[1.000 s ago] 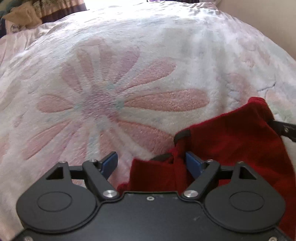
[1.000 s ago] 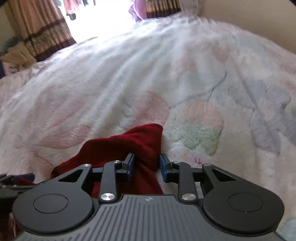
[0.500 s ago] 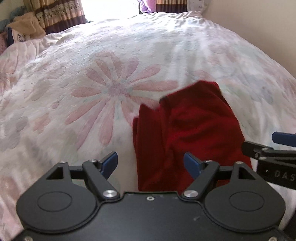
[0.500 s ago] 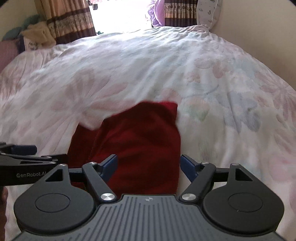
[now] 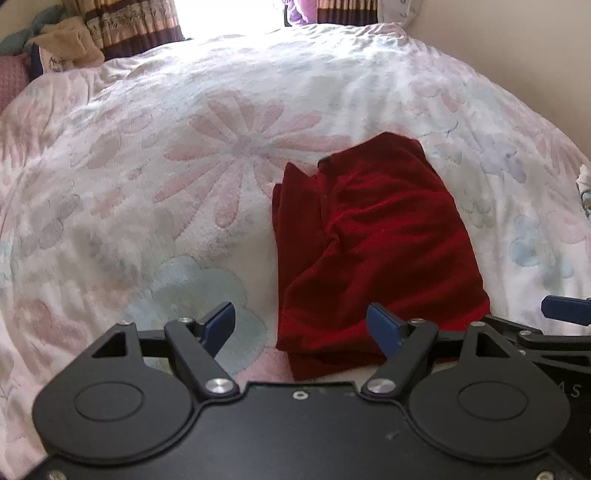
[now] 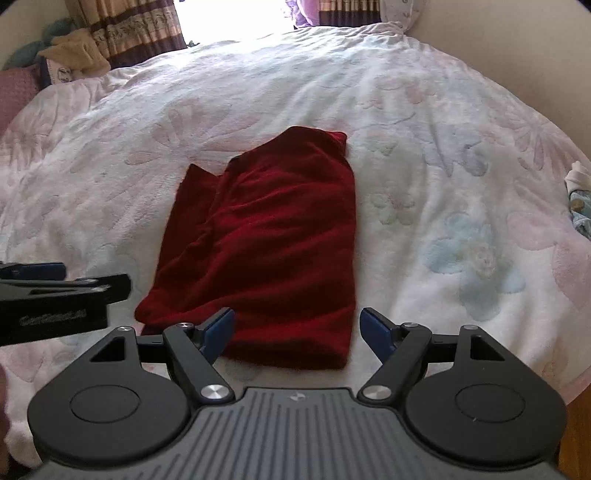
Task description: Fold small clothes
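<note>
A dark red garment (image 5: 373, 236) lies folded in a long strip on the floral bed cover (image 5: 184, 177); it also shows in the right wrist view (image 6: 266, 243). My left gripper (image 5: 302, 325) is open and empty, raised above the garment's near left corner. My right gripper (image 6: 297, 328) is open and empty, above the garment's near edge. The right gripper's fingers (image 5: 561, 308) show at the right edge of the left wrist view. The left gripper's body (image 6: 55, 295) shows at the left of the right wrist view.
Striped curtains (image 6: 140, 29) and a bright window stand beyond the far end of the bed. A tan cloth heap (image 6: 77, 51) lies at the far left. Another small garment (image 6: 580, 199) lies at the right edge of the bed. A pale wall runs along the right.
One second ago both grippers were low at the red garment, the right one shut on it. Both have since let go, opened and pulled back and up, leaving the garment folded on the bed.
</note>
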Tool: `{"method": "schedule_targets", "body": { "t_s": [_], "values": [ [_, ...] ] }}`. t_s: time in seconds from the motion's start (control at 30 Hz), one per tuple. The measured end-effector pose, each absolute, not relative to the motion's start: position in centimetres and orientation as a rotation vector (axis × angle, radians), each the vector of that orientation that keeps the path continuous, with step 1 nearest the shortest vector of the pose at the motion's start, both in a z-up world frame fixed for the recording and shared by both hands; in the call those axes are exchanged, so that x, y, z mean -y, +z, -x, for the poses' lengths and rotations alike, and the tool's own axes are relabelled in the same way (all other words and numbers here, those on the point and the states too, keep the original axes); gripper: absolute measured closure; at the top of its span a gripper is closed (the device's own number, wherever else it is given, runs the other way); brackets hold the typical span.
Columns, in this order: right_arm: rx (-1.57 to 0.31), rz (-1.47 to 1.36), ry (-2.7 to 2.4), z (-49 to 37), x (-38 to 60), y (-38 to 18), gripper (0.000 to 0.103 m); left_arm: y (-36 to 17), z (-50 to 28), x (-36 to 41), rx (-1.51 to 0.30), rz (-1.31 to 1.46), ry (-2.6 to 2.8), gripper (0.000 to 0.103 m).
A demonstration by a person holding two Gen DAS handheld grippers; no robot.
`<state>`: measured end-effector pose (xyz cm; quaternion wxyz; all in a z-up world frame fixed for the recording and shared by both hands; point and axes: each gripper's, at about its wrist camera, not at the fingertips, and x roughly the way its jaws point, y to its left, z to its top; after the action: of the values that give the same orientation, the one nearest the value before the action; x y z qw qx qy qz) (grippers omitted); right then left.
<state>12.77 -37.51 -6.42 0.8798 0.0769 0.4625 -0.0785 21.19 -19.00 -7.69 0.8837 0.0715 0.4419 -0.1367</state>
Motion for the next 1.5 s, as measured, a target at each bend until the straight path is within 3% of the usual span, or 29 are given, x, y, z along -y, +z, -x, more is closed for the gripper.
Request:
{"method": "schedule_targets", "body": {
  "t_s": [1.5],
  "values": [
    [-0.943, -0.161, -0.153, -11.6, 36.2, -6.0, 0.013, -6.8, -20.2, 18.6, -0.886, -0.144, -0.289, 0.022]
  ]
}}
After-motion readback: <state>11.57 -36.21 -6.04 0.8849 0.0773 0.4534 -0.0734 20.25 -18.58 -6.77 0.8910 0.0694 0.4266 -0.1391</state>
